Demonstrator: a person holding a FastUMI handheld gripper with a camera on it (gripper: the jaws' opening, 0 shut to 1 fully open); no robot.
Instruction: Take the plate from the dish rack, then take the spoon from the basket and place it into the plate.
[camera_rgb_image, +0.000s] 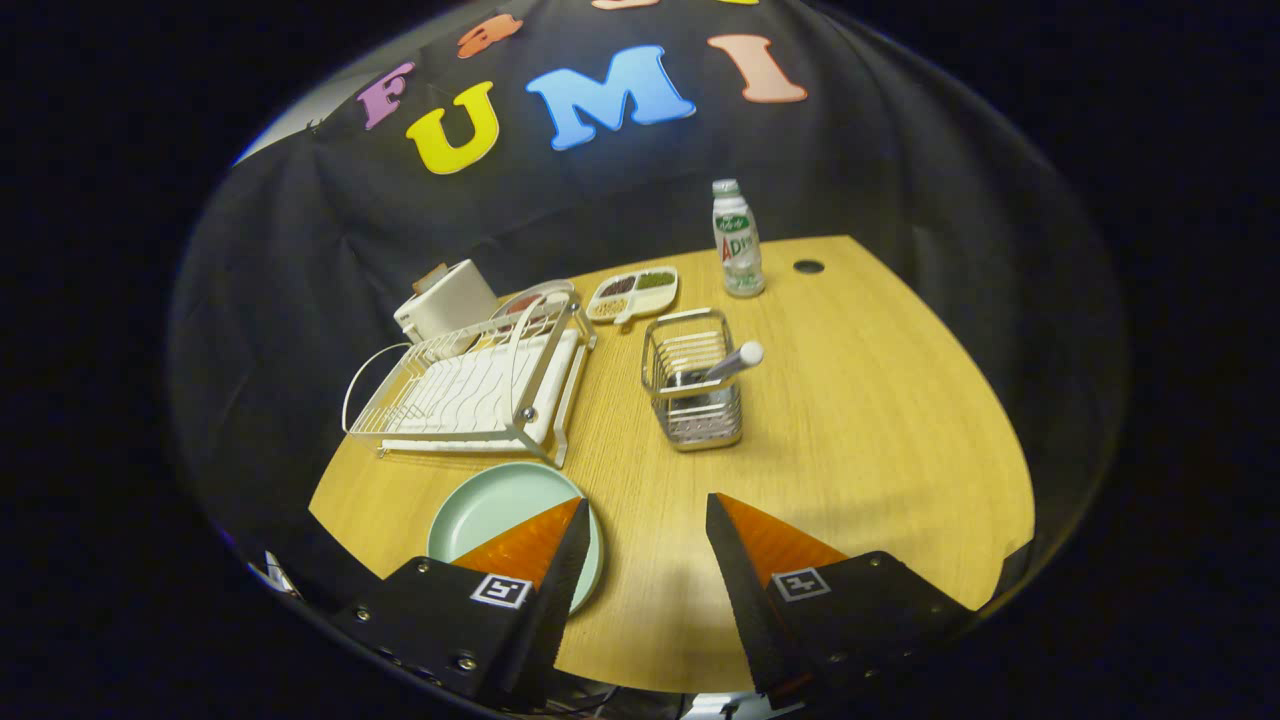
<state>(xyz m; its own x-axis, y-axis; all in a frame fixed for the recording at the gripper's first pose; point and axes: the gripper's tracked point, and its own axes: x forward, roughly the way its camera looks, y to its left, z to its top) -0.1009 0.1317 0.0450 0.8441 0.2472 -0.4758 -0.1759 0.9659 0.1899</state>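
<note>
plate (490, 510) flat on the bench (850, 430), partly under one jaw | spoon (735, 362) upright in the wire basket (693, 392) just beyond the jaws | dish rack (470, 385) beside it | gripper (645, 525) jaws wide open, holding nothing

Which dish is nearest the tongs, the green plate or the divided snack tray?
The green plate, lying flat on the table just before the dish rack, partly under one finger of the open, empty tongs. The divided snack tray sits far beyond the rack.
</note>
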